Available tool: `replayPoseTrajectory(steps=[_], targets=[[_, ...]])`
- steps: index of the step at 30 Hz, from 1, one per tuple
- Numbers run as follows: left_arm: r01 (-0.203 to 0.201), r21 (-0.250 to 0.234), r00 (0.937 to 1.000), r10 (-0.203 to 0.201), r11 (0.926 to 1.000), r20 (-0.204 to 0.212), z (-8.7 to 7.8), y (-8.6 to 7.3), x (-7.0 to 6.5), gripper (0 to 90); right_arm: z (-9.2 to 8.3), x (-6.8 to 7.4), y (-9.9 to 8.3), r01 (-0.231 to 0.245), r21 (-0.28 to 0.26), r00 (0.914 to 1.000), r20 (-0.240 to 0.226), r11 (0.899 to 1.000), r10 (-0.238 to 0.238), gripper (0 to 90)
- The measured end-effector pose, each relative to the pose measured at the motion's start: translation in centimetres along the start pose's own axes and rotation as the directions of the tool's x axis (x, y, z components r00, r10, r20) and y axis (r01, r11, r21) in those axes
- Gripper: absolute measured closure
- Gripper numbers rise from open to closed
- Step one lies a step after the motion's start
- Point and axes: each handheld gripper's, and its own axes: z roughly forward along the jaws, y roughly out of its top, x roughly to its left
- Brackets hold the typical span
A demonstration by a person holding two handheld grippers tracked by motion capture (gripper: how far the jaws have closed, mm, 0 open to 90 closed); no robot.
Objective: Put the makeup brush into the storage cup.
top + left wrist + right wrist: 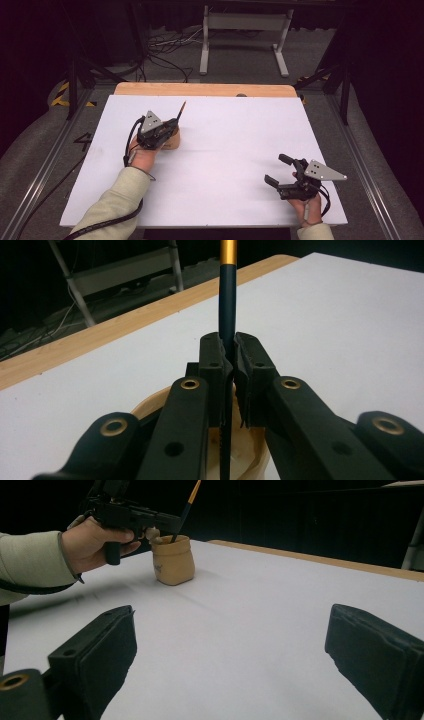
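A tan pot point(173, 140) stands on the white tabletop point(225, 150) at the left. My left gripper point(172, 125) hovers over its mouth, shut on a thin brush point(181, 111) with a dark shaft and a gold band. In the left gripper view the pads point(215, 357) pinch the dark shaft point(227, 300) above the pot's rim point(150, 407). The brush's lower end reaches down into the pot point(173, 560), and the brush point(187, 507) leans away from the hand. My right gripper point(276, 169) rests near the front right, open, with nothing between its jaws point(230, 645).
A wooden strip point(205, 89) borders the tabletop's far edge. Behind it a grey metal stand point(245, 22) and loose cables point(165, 47) sit on the floor. Metal rails point(45, 165) run along both sides of the table.
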Motion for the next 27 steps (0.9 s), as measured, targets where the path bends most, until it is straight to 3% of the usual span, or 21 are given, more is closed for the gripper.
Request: replayPoseTrajectory(steps=[11, 27], targets=[[-0.018, 0.022, 0.9997, 0.019, 0.9996, -0.013, 0.11, -0.25, -0.26, 82.9, 0.00, 0.08, 0.05, 0.006, -0.001, 1.0000, -0.003, 1.000, -0.006, 6.2], [-0.004, 0.025, 0.9998, 0.004, 0.9997, -0.022, -0.22, -0.64, -0.40, 82.7, 0.08, 0.12, 0.12, 0.008, -0.002, 0.9999, -0.007, 1.000, -0.008, 6.1]])
